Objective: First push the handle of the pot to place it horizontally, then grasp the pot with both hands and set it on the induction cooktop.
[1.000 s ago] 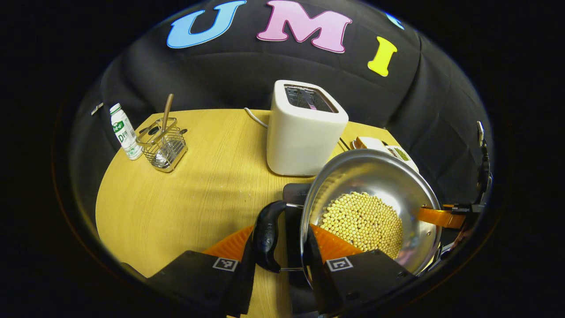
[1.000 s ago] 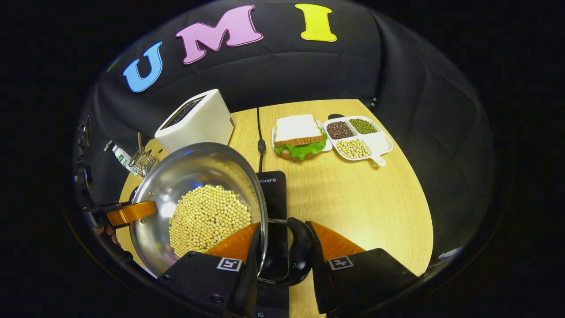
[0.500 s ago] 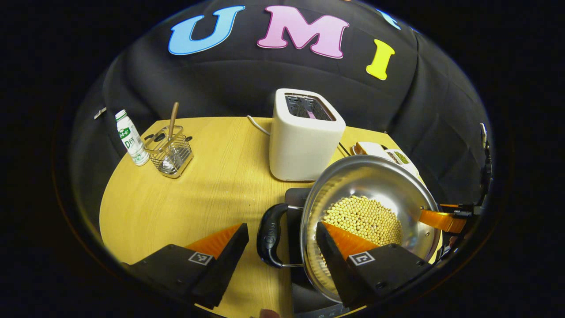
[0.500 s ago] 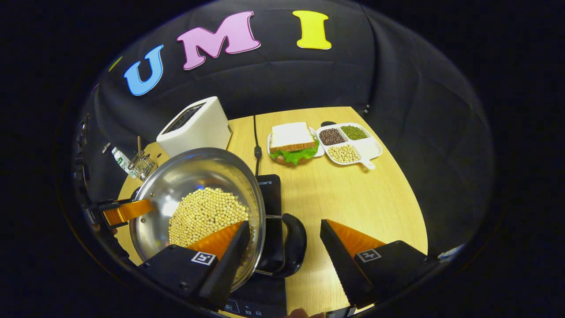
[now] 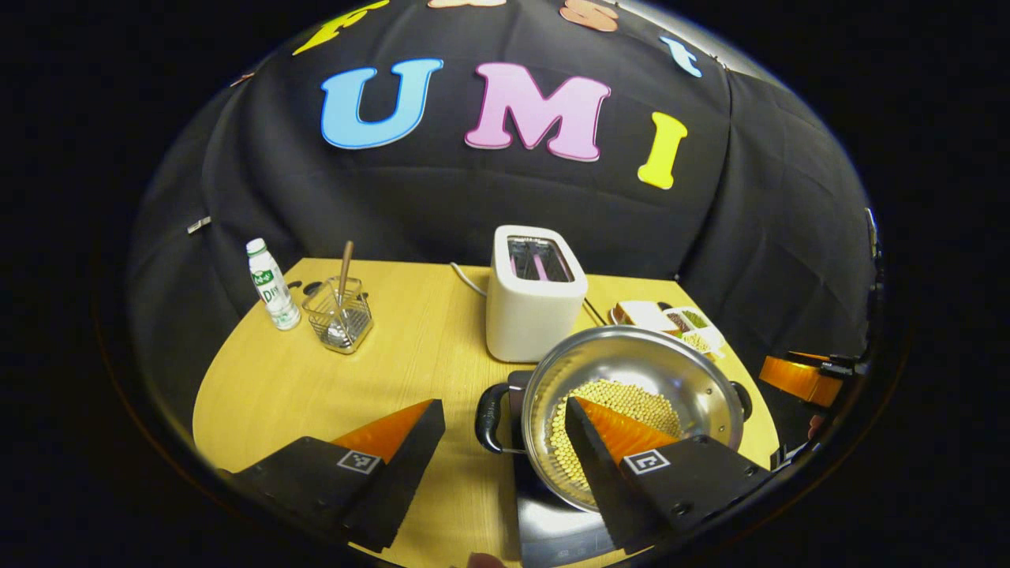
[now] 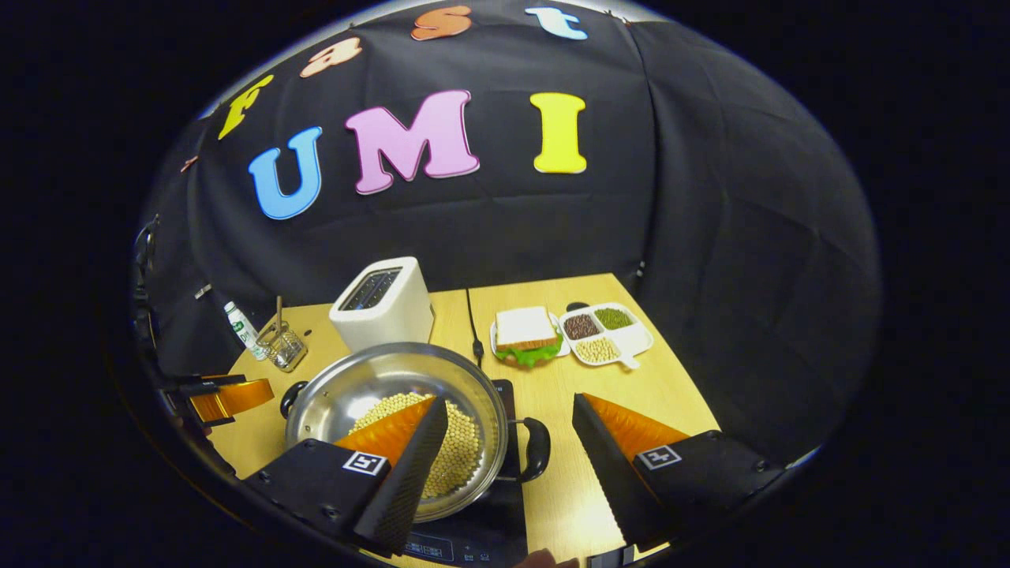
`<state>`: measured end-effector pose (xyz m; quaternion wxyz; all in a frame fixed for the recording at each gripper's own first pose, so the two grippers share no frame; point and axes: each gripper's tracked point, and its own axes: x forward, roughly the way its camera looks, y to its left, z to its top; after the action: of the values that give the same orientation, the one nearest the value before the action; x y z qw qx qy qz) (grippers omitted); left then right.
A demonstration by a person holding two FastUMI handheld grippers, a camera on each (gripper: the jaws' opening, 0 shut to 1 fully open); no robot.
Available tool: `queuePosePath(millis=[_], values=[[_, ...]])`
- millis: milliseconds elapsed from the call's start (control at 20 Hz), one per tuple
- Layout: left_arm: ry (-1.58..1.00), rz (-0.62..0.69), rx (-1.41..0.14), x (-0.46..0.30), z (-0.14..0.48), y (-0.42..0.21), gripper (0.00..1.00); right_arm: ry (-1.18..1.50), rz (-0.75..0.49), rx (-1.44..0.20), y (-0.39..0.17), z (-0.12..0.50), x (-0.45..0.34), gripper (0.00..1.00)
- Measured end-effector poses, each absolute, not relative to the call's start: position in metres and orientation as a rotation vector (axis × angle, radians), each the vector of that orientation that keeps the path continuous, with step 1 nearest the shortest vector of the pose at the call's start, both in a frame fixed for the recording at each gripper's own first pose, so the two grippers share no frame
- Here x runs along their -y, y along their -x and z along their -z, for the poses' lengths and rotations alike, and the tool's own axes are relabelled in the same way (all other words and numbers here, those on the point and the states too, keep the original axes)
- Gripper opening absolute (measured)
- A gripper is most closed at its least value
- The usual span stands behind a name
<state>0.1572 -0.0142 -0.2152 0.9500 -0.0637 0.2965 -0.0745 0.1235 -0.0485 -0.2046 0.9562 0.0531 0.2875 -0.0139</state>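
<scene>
Left gripper view shows my left gripper (image 5: 505,418) spread wide, its fingers straddling the pot's near handle (image 5: 489,418) without touching it, raised above and back from it. The pot (image 5: 631,410), with its load of pale beans (image 5: 623,394), sits on the dark induction cooktop (image 5: 552,528), just in front of the toaster (image 5: 536,304). The far handle (image 5: 742,398) pokes out on the opposite rim, and the right gripper's finger shows beyond it at the edge of the frame.

In the right gripper view my right gripper (image 6: 509,426) is equally spread, holding nothing, with the pot's handle (image 6: 536,450) lying between and below its fingers. The cooktop's panel (image 6: 465,544) peeks out under the pot's rim, and the pot looks level.

I judge the placing done, so the step in hand is the retreat. To do it well I'd draw both grippers straight back and up along their own lines, keeping the fingers apart so neither one catches a handle loop and drags the pot off the glass. I'd move both together and slowly; a nudge on one side could tilt the pot and spill beans. I'd also keep the right one away from the sandwich plate (image 6: 525,339) and the divided tray (image 6: 611,335) farther along the counter (image 5: 316,386).
</scene>
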Motion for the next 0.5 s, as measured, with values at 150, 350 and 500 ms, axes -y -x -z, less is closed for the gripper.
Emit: queuePosePath(millis=[150,350,500], values=[[0.085,0.138,-0.503,0.004,0.175,-0.143,0.96,-0.082,0.016,-0.481,-0.114,0.159,0.041,0.98],[0.098,0.134,-0.395,-0.004,0.129,-0.114,0.95,-0.083,0.011,-0.387,-0.097,0.113,0.033,0.99],[0.104,0.14,-0.33,-0.007,0.103,-0.094,0.95,-0.082,0.018,-0.339,-0.08,0.096,0.027,0.98]])
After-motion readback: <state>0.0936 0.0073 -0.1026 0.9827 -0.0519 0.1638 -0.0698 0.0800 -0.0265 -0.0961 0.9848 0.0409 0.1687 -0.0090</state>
